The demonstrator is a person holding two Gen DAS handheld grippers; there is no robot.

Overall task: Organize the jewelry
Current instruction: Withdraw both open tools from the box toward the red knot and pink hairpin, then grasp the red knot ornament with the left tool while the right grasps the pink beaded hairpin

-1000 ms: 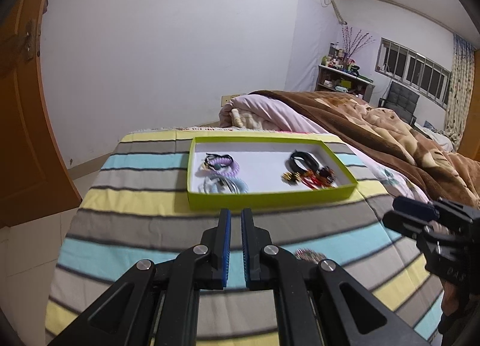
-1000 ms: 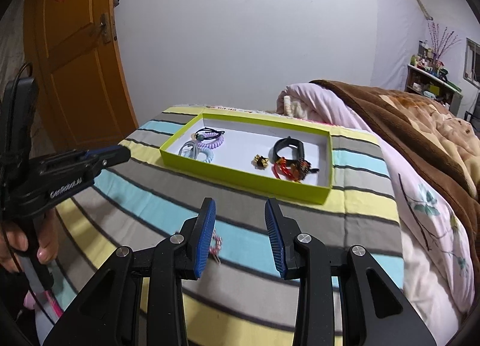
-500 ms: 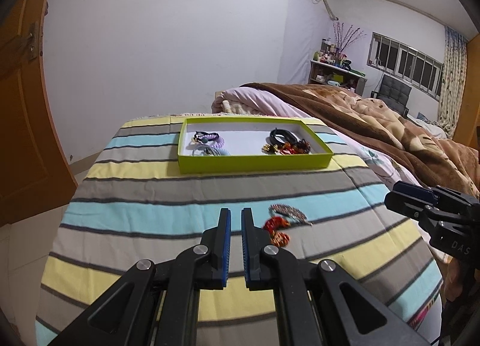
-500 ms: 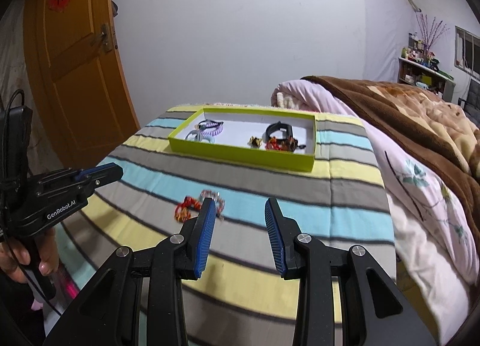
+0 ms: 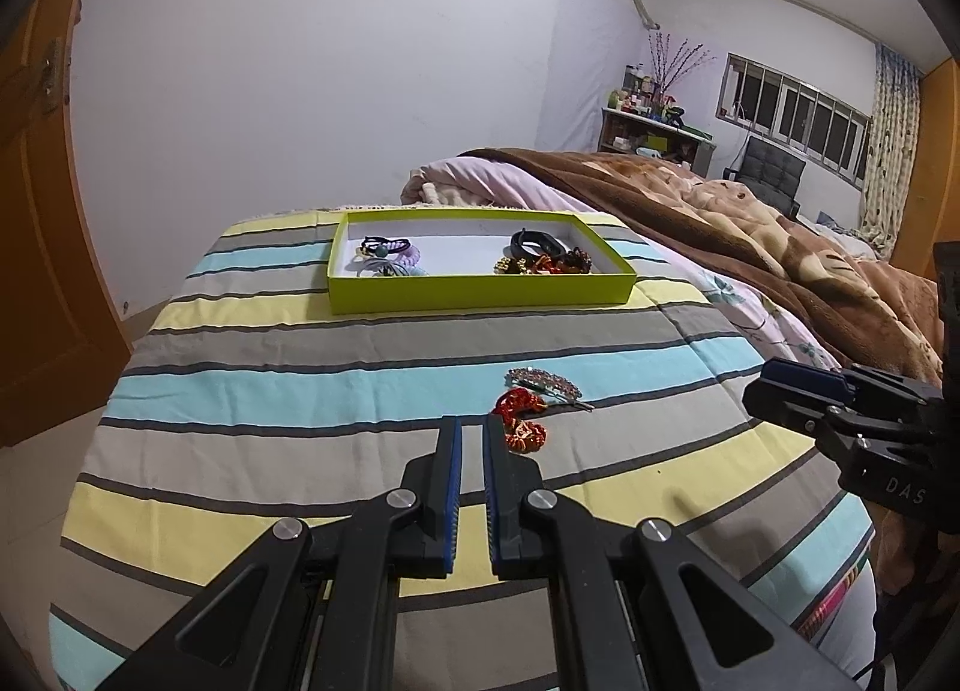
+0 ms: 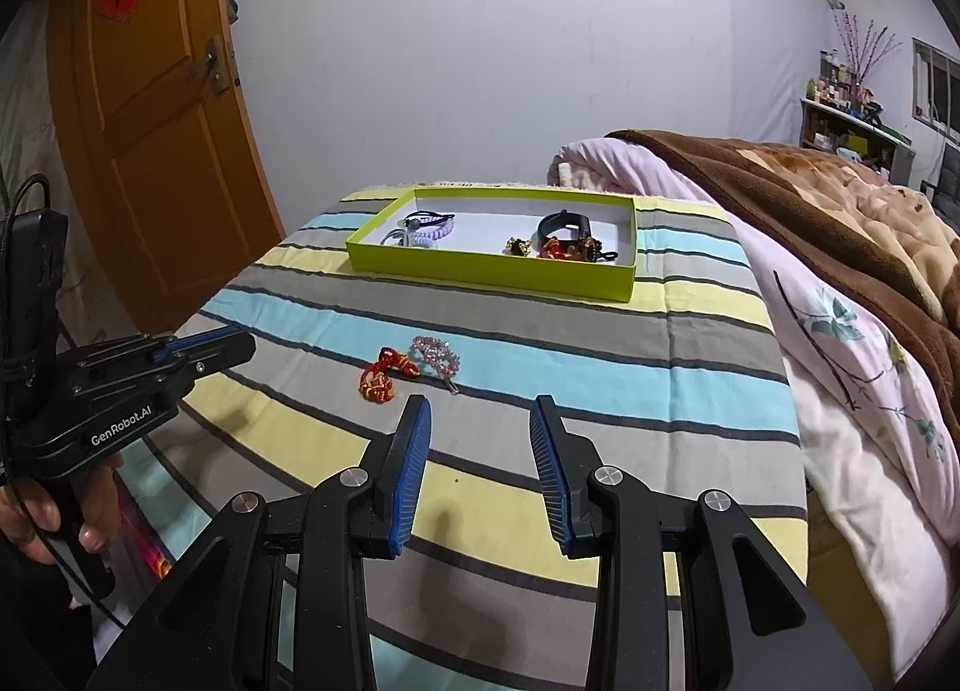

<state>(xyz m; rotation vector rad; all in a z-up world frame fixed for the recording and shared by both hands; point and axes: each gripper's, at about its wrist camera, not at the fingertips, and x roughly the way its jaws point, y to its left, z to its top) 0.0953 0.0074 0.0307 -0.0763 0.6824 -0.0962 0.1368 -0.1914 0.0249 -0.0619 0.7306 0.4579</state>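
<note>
Right wrist view: right gripper point(image 6: 480, 469) jaws apart, empty, facing red knot point(image 6: 379, 381) and hair clip point(image 6: 436, 359) for pickup.
Left gripper point(image 5: 472, 472): nearly closed, empty.
Tray point(image 6: 480, 270): upper centre, destination.

A shallow lime-green tray point(image 5: 480, 292) with a white floor sits flat on the striped bedcover. At its left end lie a lilac coil band point(image 6: 433, 230) and dark hair ties; at its right end a black band point(image 5: 536, 243) beside gold and red trinkets. Well apart from it, out on the cover, a red-orange knotted cord point(image 5: 521, 418) lies touching a sparkly pink hair clip point(image 5: 545, 381)
</note>
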